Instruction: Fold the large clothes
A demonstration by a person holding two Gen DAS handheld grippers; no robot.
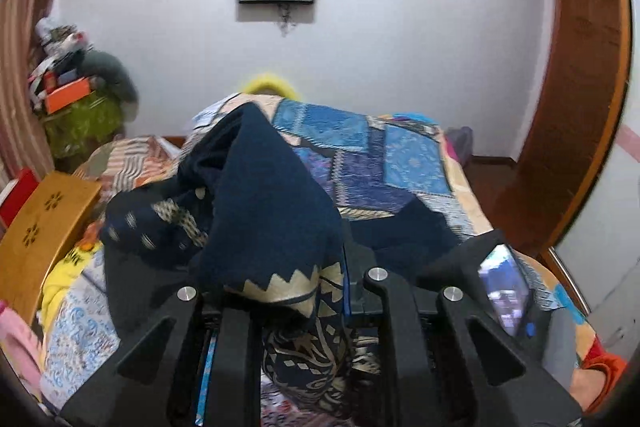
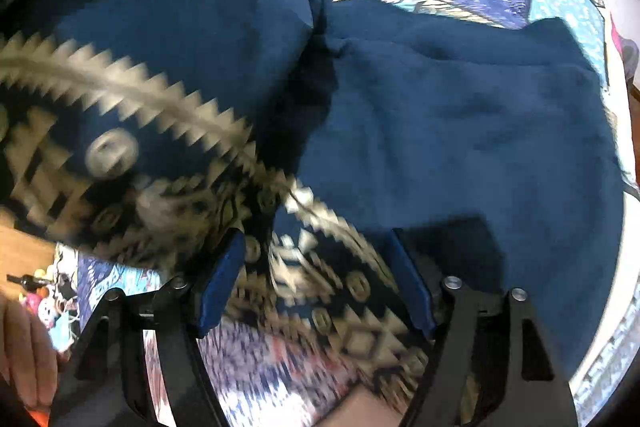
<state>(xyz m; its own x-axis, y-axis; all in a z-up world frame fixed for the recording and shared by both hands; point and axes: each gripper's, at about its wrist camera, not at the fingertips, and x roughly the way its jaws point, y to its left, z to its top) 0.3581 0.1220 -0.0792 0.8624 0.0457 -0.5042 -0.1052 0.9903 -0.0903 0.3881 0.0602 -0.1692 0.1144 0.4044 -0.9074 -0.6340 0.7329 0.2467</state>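
Folding stage: early, judging by the navy garment [image 1: 264, 187] bunched in a rumpled heap on the patchwork bedspread [image 1: 400, 163], with no flat, squared layer to be seen.

Garment position: part lies spread on the bed, part is lifted into a peak in front of the left wrist camera; its cream zigzag border [image 2: 132, 95] runs across the near edge in the right wrist view.

Left gripper [image 1: 304, 291]: fingers drawn close together, pinching the patterned hem, which drapes over and between them.

Right gripper [image 2: 320, 283]: blue-padded fingers [image 2: 220, 279] stand wide apart, the patterned border lying between them but not clamped.

Done so far: one edge picked up; nothing more can be claimed.

Left to do: likely spreading the cloth flat, bringing edges together, smoothing, then repeating the folds.

Hard to make out: the garment's type and full outline, since folds hide sleeves or corners; the right wrist view is motion-blurred near the border.

Cut off: a bare hand [image 2: 28, 351] at the lower left edge.
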